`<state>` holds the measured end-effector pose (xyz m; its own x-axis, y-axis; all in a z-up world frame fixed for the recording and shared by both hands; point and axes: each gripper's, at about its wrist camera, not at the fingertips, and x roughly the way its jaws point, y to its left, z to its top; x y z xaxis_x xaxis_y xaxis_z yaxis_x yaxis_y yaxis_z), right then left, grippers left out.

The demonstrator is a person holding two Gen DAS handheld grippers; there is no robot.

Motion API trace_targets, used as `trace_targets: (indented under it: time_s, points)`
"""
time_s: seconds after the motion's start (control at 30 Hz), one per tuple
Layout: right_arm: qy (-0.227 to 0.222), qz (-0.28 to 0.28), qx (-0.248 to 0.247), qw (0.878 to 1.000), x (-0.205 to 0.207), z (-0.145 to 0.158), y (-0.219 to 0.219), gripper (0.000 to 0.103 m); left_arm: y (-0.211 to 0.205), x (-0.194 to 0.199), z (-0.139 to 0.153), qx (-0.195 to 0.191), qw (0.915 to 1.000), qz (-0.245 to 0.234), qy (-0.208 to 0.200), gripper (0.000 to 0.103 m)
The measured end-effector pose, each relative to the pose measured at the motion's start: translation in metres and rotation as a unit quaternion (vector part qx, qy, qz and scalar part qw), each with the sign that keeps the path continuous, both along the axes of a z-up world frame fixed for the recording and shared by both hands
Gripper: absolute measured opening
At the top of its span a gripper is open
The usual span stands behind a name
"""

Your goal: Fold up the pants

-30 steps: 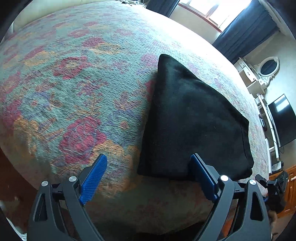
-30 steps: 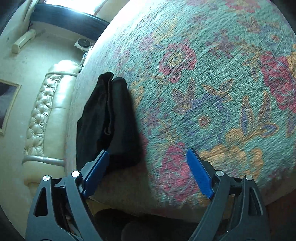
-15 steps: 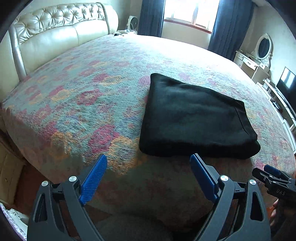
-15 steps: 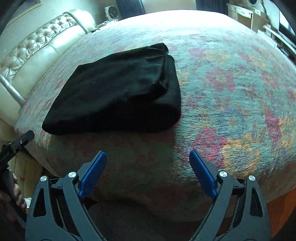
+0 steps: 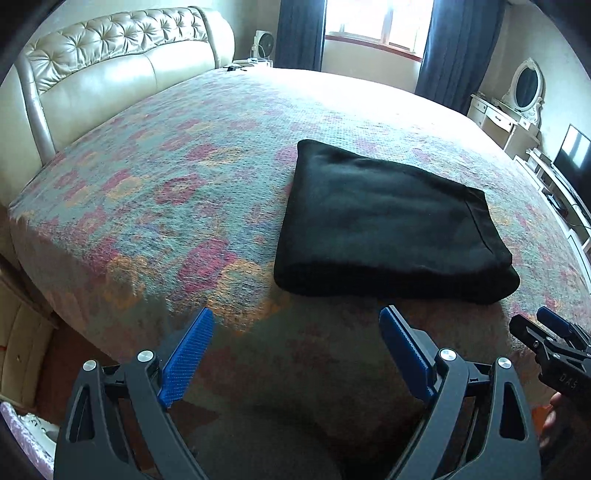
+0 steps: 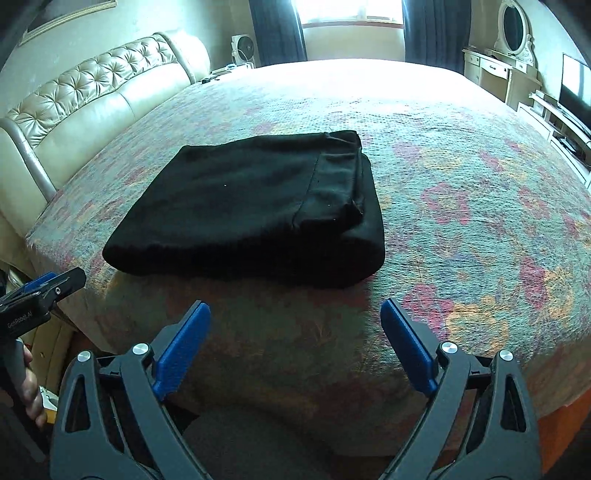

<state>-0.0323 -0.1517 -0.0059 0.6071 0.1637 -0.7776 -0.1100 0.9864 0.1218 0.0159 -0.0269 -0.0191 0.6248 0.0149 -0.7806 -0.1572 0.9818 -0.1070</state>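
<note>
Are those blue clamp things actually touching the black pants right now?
Apart. In the left wrist view the left gripper shows bedspread between it and the folded black pants; the right gripper shows the same gap.

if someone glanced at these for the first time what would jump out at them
The black folded pants stand out first: a neat dark rectangle lying near the front edge of the floral bedspread. Next come the blue fingers of the left gripper and right gripper, both open, empty and held short of the pants. Behind, a tufted cream headboard runs along the left, with a bright window at the back.
</note>
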Motion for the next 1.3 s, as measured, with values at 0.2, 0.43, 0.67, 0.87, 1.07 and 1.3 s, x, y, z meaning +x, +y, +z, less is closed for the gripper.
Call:
trace_targets:
  time_s: [0.2,0.43,0.67,0.87,1.07,1.3]
  points:
    - [-0.004,-0.001,0.003,1.0,-0.0016,0.0008,0.0005,0.093,-0.0011,-0.0019,0.0012,-0.007,1.0,-0.002,-0.002,0.09]
    - [-0.002,-0.001,0.004,1.0,-0.0018,0.0005,0.001,0.093,-0.0035,-0.0025,0.0011,-0.002,1.0,-0.005,-0.004,0.09]
    - [0.001,-0.003,0.009,1.0,-0.0018,0.0002,0.0011,0.093,-0.0061,-0.0023,-0.0026,0.001,1.0,-0.006,0.003,0.09]
    - [0.007,-0.006,0.013,1.0,-0.0019,-0.0019,0.0019,0.093,-0.0047,-0.0014,-0.0037,0.001,1.0,-0.004,0.005,0.09]
    - [0.008,-0.004,0.011,1.0,-0.0021,-0.0029,0.004,0.093,-0.0058,-0.0016,-0.0049,0.003,1.0,-0.004,0.007,0.09]
    - [0.012,-0.005,0.012,1.0,-0.0019,-0.0054,0.005,0.093,-0.0069,-0.0022,-0.0056,0.005,1.0,-0.003,0.008,0.09]
